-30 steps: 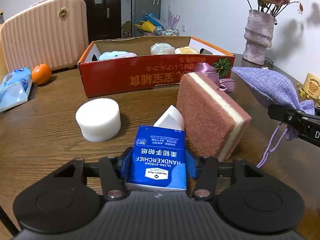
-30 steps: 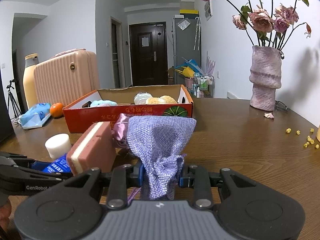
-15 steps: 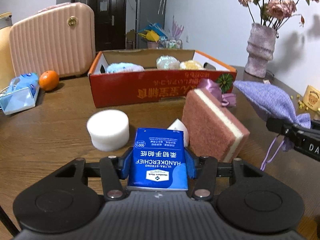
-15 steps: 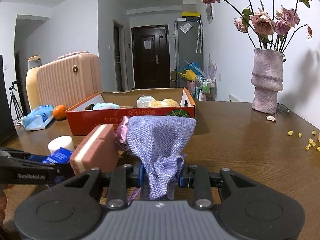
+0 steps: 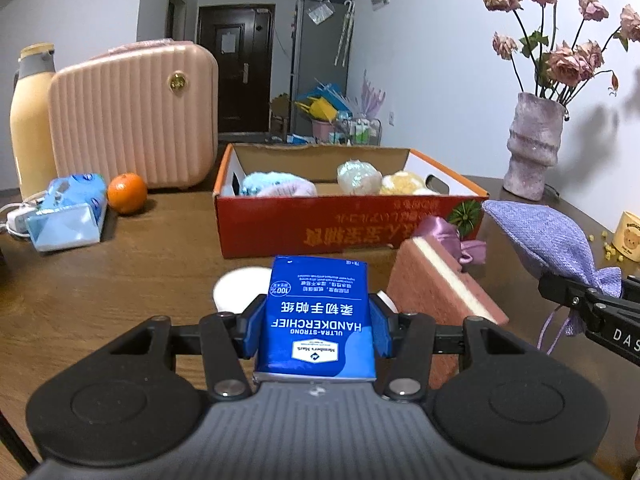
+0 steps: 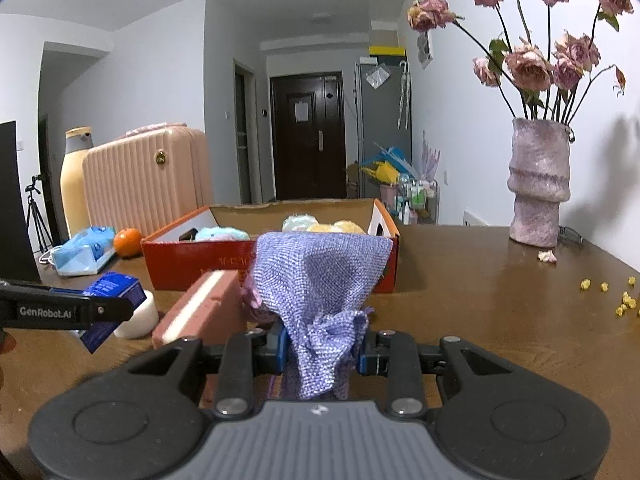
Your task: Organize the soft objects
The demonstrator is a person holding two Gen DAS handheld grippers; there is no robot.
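Moved: left gripper (image 5: pixel 318 320) rose, clamped on blue tissue pack (image 5: pixel 318 312), off the table (image 5: pixel 100 292).
Right gripper (image 6: pixel 322 350): squeezed purple bag (image 6: pixel 320 276).
Only right view: yellow bits (image 6: pixel 624 300), lower right.

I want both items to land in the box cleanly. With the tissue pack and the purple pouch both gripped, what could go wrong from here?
1. The purple pouch is pinched only at its gathered neck; its drawstring dangles and might snag the pink sponge.
2. The blue tissue pack in the left gripper has to clear the red box front wall, or it could catch there.
3. Both grippers sit close together, so they might collide.
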